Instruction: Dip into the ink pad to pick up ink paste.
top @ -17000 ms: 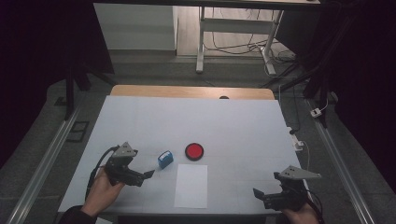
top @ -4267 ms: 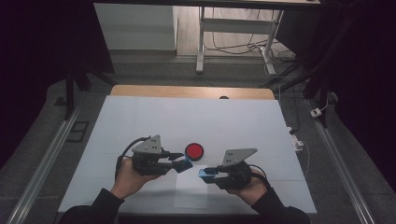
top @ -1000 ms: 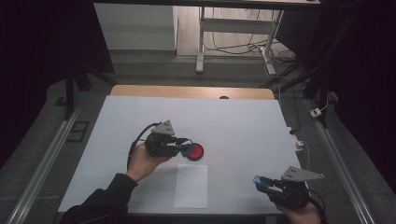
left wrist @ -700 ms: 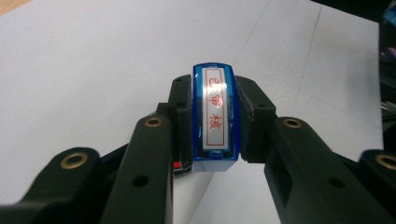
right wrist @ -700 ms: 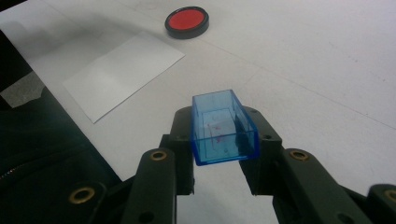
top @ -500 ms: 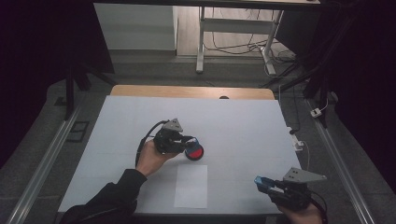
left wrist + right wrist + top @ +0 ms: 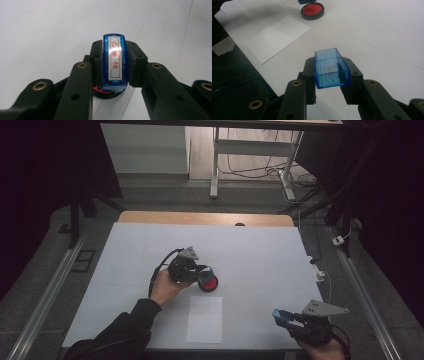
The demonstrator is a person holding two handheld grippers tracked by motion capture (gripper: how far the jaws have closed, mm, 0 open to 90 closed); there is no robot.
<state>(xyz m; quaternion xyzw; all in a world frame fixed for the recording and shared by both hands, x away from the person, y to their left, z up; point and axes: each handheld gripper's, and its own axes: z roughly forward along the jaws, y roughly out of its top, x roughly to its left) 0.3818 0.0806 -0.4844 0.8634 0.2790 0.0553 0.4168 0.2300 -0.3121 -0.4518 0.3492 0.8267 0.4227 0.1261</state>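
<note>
The bench (image 7: pixel 260 245) is carrying a paper sheet (image 7: pixel 205 318) just toward the person from the ink pad (image 7: pixel 210 283), the landmark here. The left gripper (image 7: pixel 204 271) is clenching the blue stamp (image 7: pixel 114 61) directly over the ink pad, its face pointing down at the red. The right gripper (image 7: pixel 280 315), well off to the pad's right, is grasping the stamp's cap (image 7: pixel 330 68). Inking well likely means lowering the stamp flat and centred, pressing lightly, lifting straight.
</note>
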